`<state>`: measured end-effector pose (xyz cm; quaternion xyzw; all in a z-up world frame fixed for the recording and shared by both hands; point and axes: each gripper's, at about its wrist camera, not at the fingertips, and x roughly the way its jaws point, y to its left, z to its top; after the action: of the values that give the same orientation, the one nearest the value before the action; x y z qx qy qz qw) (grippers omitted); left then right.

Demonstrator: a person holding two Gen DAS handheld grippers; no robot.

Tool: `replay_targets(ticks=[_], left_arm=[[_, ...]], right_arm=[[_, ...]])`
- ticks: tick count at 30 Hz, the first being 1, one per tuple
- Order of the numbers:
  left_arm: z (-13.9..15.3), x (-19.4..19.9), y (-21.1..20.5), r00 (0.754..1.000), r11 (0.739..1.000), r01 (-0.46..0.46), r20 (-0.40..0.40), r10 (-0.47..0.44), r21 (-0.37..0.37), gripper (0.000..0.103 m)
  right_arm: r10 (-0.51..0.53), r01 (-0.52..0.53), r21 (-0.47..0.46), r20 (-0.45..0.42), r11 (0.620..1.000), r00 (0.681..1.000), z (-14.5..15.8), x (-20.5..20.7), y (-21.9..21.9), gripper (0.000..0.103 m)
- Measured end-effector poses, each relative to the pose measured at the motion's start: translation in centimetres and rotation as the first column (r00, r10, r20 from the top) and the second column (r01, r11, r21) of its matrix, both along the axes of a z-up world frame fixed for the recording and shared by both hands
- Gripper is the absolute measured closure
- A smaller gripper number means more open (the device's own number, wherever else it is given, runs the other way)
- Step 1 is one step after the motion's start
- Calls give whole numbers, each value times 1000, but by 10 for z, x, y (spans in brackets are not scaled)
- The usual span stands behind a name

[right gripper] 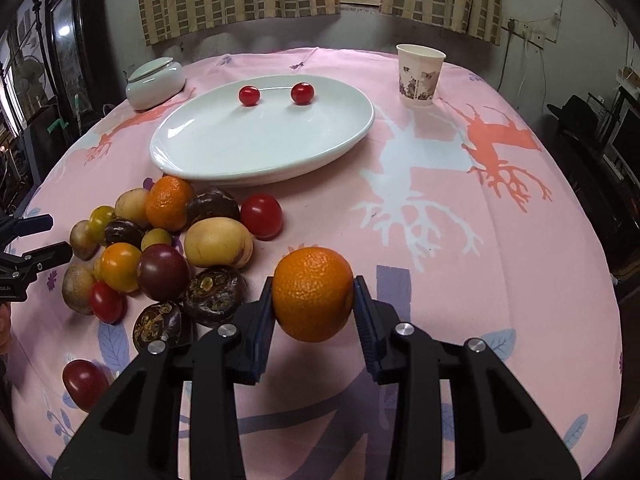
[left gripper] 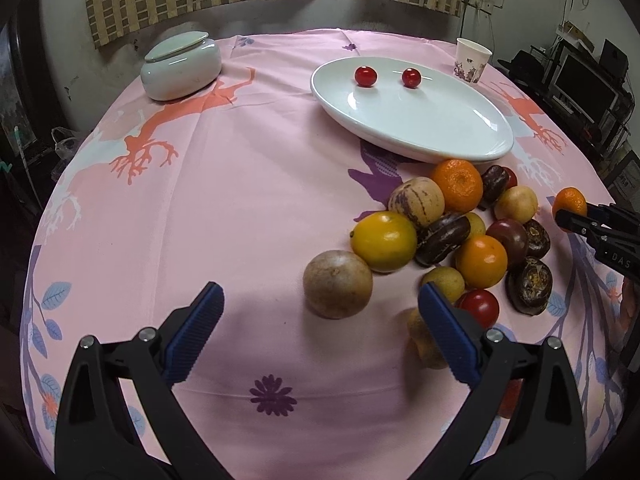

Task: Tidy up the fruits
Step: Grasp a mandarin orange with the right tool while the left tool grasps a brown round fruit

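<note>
My right gripper (right gripper: 314,284) is shut on a small orange (right gripper: 314,292), its pads pressing both sides, right of the fruit pile and close to the pink cloth. The left wrist view shows that orange (left gripper: 570,200) at the far right in the right gripper (left gripper: 576,216). My left gripper (left gripper: 320,290) stands open with nothing held; a round brown fruit (left gripper: 338,284) lies just beyond its tips. The pile (left gripper: 460,224) holds oranges, yellow and dark fruits and tomatoes. A white oval plate (right gripper: 260,140) behind it carries two cherry tomatoes (right gripper: 249,95) (right gripper: 302,93).
A lidded pale ceramic jar (left gripper: 181,66) sits at the back left and a paper cup (right gripper: 420,76) at the back right. One red tomato (right gripper: 85,382) lies apart near the front edge. The round table drops off on all sides.
</note>
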<state>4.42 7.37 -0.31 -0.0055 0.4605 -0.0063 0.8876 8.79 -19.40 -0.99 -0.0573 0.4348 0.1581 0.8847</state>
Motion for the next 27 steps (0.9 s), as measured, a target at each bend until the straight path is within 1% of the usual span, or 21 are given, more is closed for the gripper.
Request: replay_targets(ticks=[1, 4, 5, 7, 10, 14, 16, 18, 22, 23, 24, 25, 26, 27], left_arm=[[1, 0, 4, 1000, 1000, -13, 5, 13, -4, 4], [1, 2, 17, 998, 996, -59, 12, 60, -70, 4], [0, 3, 18, 998, 995, -62, 13, 63, -76, 4], [-2, 3, 12, 998, 998, -49, 35, 51, -49, 4], [-6, 4, -7, 999, 999, 1, 51, -3, 46, 4], [-13, 4, -22, 997, 993, 57, 47, -62, 101, 4], [-18, 5, -23, 997, 993, 67, 29, -70, 98, 4], [-23, 8, -21, 997, 995, 70, 10, -71, 77, 4], [-26, 11, -10, 999, 999, 36, 8, -36, 36, 6], [-26, 11, -7, 1000, 999, 30, 7, -30, 19, 13], [-26, 12, -5, 999, 999, 32, -4, -32, -8, 29], [-26, 13, -3, 999, 999, 36, -20, -36, -37, 39], [-27, 14, -2, 999, 997, 39, -35, -41, -69, 57], [-28, 15, -2, 998, 996, 39, -40, -42, -75, 60]], right_arm=[[4, -4, -3, 3, 1000, 1000, 0, -1, 1, 66], [28, -28, -13, -7, 1000, 1000, -2, -2, 5, 65], [33, -33, -17, -11, 999, 999, -4, -2, 6, 65], [43, -43, -25, -20, 999, 999, -5, -2, 9, 65], [49, -49, -17, -23, 999, 999, -4, -3, 9, 65], [59, -60, -22, -27, 998, 998, -5, -5, 10, 65], [64, -65, -23, -28, 998, 998, -5, -6, 11, 65], [66, -67, -22, -26, 998, 997, -4, -7, 11, 65], [68, -69, -27, -36, 997, 997, -6, -6, 12, 65], [69, -70, -27, -42, 997, 997, -7, -6, 12, 65], [72, -74, -25, -48, 997, 996, -7, -6, 12, 65], [75, -76, -22, -52, 997, 996, -8, -6, 12, 65], [75, -77, -21, -53, 997, 996, -8, -5, 12, 65], [75, -77, -23, -52, 997, 996, -8, -5, 12, 65]])
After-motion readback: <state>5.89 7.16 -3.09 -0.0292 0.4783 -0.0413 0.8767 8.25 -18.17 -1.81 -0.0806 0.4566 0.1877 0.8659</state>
